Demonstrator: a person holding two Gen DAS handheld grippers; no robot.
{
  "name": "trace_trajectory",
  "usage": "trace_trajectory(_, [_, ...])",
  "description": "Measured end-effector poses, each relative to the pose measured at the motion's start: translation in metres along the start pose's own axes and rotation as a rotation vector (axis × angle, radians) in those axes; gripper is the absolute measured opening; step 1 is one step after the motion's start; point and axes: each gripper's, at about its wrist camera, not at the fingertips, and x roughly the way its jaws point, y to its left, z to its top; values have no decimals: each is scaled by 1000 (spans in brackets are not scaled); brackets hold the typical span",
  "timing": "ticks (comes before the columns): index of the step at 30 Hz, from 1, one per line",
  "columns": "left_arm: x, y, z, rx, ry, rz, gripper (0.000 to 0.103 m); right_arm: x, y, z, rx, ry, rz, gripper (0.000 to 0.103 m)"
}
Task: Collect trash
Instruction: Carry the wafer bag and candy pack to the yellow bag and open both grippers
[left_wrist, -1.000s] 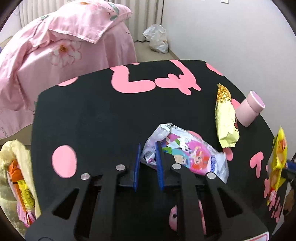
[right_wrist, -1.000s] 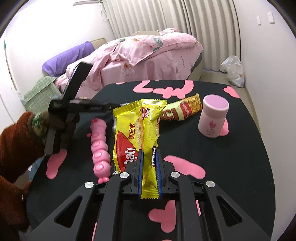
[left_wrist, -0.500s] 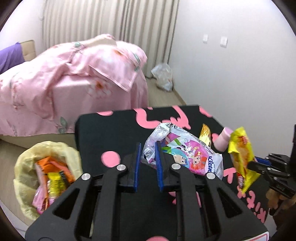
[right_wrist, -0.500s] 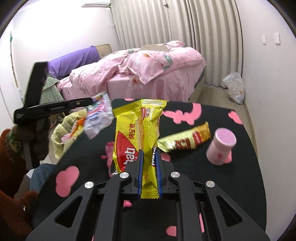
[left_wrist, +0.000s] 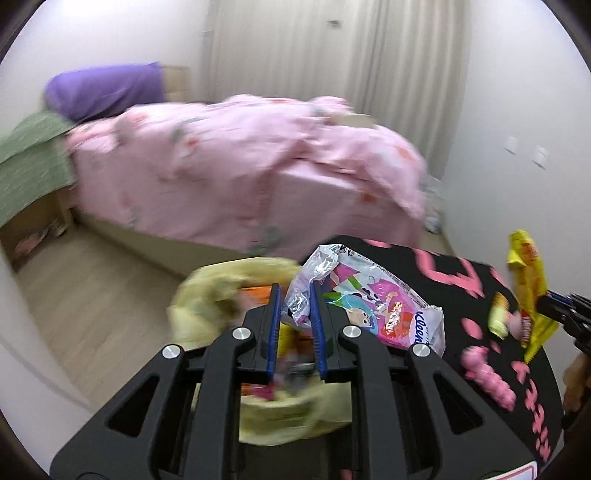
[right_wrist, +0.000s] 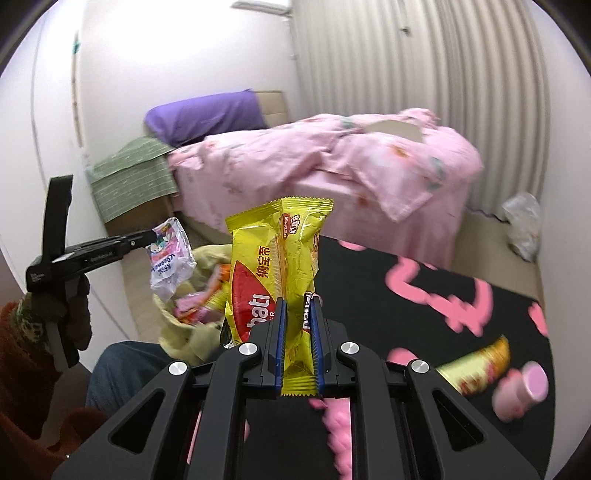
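**Both wrappers lifted off the table toward the bin**

Since the earlier frames both grippers have swung away from the table top, and the yellow-lined trash bin (left_wrist: 236, 295) now sits right under the left gripper (left_wrist: 294, 325).

Left wrist view: its blue pads pinch the crinkled end of the cartoon tissue pack (left_wrist: 365, 299), which hangs over the bin; inside the liner lie orange and yellow wrappers, blurred; to the right the black table (left_wrist: 454, 295) with pink shapes bears a pink toy (left_wrist: 487, 376); the pink bed (left_wrist: 243, 166) fills the room behind.

Right wrist view: the right gripper (right_wrist: 298, 343), jaws narrow, clamps the yellow snack wrapper (right_wrist: 273, 258) upright; the bin (right_wrist: 184, 332) stands beside the table edge, wrappers inside; a pink jar (right_wrist: 521, 391) and another wrapper (right_wrist: 476, 365) lie on the table.
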Motion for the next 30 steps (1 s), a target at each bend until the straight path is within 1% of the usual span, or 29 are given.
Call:
trace_trajectory(2, [3, 29, -5, -65, 7, 38, 15, 21, 15, 11, -31, 19, 37, 14])
trace_trajectory(3, [6, 40, -7, -81, 9, 50, 15, 38, 24, 18, -46, 36, 64, 14])
trace_trajectory(6, [20, 61, -16, -125, 31, 85, 15, 77, 39, 27, -70, 79, 103, 14])
trace_trajectory(10, [48, 73, -28, -148, 79, 105, 15, 138, 54, 34, -89, 157, 131, 14])
trace_trajectory(14, [81, 78, -33, -155, 126, 106, 15, 190, 59, 33, -101, 227, 115, 14])
trace_trajectory(18, [100, 79, -36, -150, 152, 98, 15, 216, 59, 26, -89, 266, 133, 14])
trace_trajectory(20, [105, 81, -37, -154, 156, 63, 15, 224, 61, 23, -81, 277, 145, 14])
trace_trajectory(22, [108, 83, -39, -163, 157, 45, 18, 228, 64, 19, -85, 285, 148, 14])
trace_trajectory(24, [109, 85, -41, -182, 161, 39, 28, 231, 67, 16, -101, 285, 128, 15])
trace_trajectory(25, [109, 86, -42, -194, 160, 35, 31, 231, 67, 16, -106, 281, 119, 16])
trace_trajectory(26, [107, 88, -42, -208, 155, 26, 37, 230, 67, 15, -106, 276, 111, 18])
trace_trajectory(27, [105, 90, -42, -220, 147, 14, 42, 230, 65, 15, -98, 273, 113, 30])
trace_trajectory(28, [102, 92, -41, -228, 135, 8, 45, 229, 63, 16, -89, 272, 123, 44])
trace_trajectory(29, [99, 93, -40, -233, 125, 11, 50, 228, 62, 15, -80, 271, 133, 48])
trace_trajectory(30, [95, 95, -39, -239, 117, 14, 53, 226, 62, 15, -78, 271, 142, 55])
